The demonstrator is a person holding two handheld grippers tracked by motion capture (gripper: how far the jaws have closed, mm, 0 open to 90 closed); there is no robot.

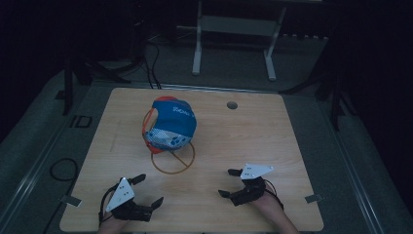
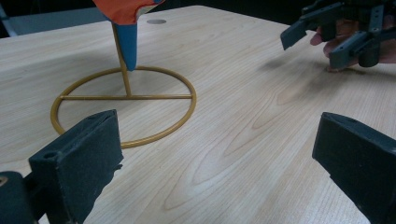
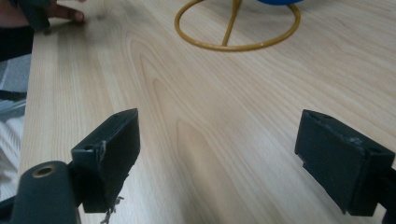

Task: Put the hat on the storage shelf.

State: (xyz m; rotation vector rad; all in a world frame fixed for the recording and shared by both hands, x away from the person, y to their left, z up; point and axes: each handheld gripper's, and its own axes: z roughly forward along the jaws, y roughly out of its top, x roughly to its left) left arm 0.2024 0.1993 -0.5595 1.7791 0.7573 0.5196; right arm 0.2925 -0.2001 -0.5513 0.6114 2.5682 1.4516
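A blue, white and orange cap [image 1: 169, 125] hangs on a thin gold wire stand with a ring base [image 1: 173, 159] near the middle of the wooden table [image 1: 253, 131]. My left gripper [image 1: 147, 190] rests near the front left edge, open with nothing between its jaws. My right gripper [image 1: 230, 183] rests at the front right, open and empty too. In the left gripper view the ring base [image 2: 123, 99] and the cap's lower edge [image 2: 126, 9] lie ahead, with the right gripper [image 2: 322, 39] at top right. The right gripper view shows the ring base [image 3: 237, 28] far ahead.
A round cable hole [image 1: 232, 105] sits near the table's far edge. Two metal clips [image 1: 71, 200] [image 1: 313, 198] stick out at the front corners. A white frame [image 1: 234, 29] stands on the floor beyond the table, with black cables [image 1: 153, 63] trailing near it.
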